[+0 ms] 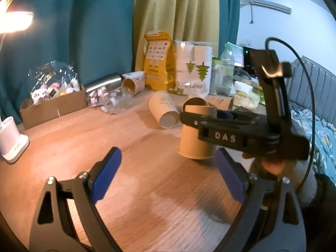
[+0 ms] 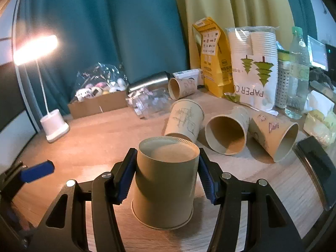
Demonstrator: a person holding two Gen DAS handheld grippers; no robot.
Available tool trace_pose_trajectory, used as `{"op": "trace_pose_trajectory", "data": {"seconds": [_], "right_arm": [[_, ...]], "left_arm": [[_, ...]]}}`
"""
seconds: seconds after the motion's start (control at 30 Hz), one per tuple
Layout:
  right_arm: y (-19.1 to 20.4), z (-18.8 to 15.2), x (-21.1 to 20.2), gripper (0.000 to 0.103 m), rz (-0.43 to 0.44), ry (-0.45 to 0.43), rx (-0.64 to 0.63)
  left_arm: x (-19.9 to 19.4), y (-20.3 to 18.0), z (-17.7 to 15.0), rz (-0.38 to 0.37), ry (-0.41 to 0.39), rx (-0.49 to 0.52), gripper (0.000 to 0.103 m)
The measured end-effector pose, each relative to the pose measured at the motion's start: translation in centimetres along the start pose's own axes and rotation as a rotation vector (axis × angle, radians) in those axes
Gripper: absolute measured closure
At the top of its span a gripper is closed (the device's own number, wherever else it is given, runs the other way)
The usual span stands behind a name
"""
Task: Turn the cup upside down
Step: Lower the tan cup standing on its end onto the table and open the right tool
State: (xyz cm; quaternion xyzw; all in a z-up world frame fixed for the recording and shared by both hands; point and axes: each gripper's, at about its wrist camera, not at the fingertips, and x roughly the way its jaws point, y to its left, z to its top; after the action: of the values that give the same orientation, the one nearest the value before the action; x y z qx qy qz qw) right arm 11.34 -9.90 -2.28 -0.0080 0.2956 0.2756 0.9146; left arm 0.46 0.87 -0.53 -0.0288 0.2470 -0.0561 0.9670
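A brown paper cup [image 2: 164, 185] is upside down, base up and rim down, slightly tilted just above or on the wooden table [image 2: 88, 147]. My right gripper [image 2: 166, 176] is shut on it, blue pads on both sides. The same cup shows in the left wrist view [image 1: 196, 134], with the right gripper [image 1: 210, 117] clamped around its upper part. My left gripper [image 1: 168, 172] is open and empty, low over the table, left of and nearer than the cup.
Several paper cups lie on their sides behind: one [image 2: 184, 121], one [image 2: 227, 133], one [image 2: 273, 135]. A bag of paper cups [image 2: 254, 69], yellow pouch [image 2: 212, 56], water bottle [image 2: 298, 73], cardboard box [image 2: 98, 103] and lamp [image 2: 54, 126] line the back.
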Motion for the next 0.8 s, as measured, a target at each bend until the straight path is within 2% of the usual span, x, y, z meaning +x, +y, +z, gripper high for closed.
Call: {"op": "trace_pose_trajectory", "data": {"seconds": [0.43,0.5,0.8], "right_arm": [[0.1,-0.5,-0.4,0.042,-0.014,0.001,-0.001],[0.0,-0.4,-0.8,0.037,-0.007,-0.005,0.008],[-0.4,-0.2,-5.5,0.031,-0.029,-0.030,0.060]], "left_arm": [[0.3,0.4,0.0,0.018,0.018,-0.023,0.011],[0.3,0.5,-0.1,0.020,0.018,-0.023,0.011],[0.4,0.7,-0.1,0.036,0.023,-0.031,0.011]]}}
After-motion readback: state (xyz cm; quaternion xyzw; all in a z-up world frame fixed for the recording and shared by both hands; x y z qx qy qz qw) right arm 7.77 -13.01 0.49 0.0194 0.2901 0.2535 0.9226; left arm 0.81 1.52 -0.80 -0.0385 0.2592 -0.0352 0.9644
